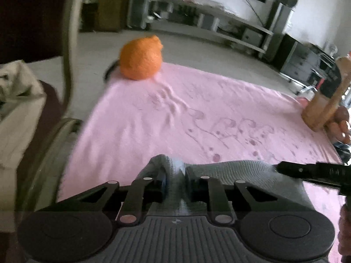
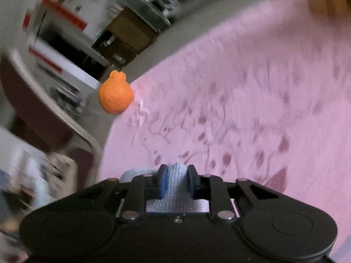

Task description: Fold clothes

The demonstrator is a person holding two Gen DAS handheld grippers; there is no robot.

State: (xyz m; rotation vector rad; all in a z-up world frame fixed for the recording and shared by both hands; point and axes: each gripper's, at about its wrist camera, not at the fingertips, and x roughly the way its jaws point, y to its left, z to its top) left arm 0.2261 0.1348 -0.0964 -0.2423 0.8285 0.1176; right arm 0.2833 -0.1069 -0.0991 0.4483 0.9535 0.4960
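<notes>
1. The left gripper (image 1: pixel 175 178) is clamping a bunched edge of the pale grey-blue waffle-knit cloth (image 1: pixel 237 171), which is lying at the near edge of the pink floral-print table cover (image 1: pixel 175 114).
2. The right gripper (image 2: pixel 176 182) is pinching another fold of the same cloth.
3. The knit is looking soft, light and limp; corners and hems are probably offering the surest hold.
4. A knobbly orange fruit (image 1: pixel 141 60) is sitting well apart, at the far corner.

cloth (image 1: pixel 230 171) on table cover (image 1: pixel 197 114) near edge | orange (image 1: pixel 141 59) far-left corner
</notes>
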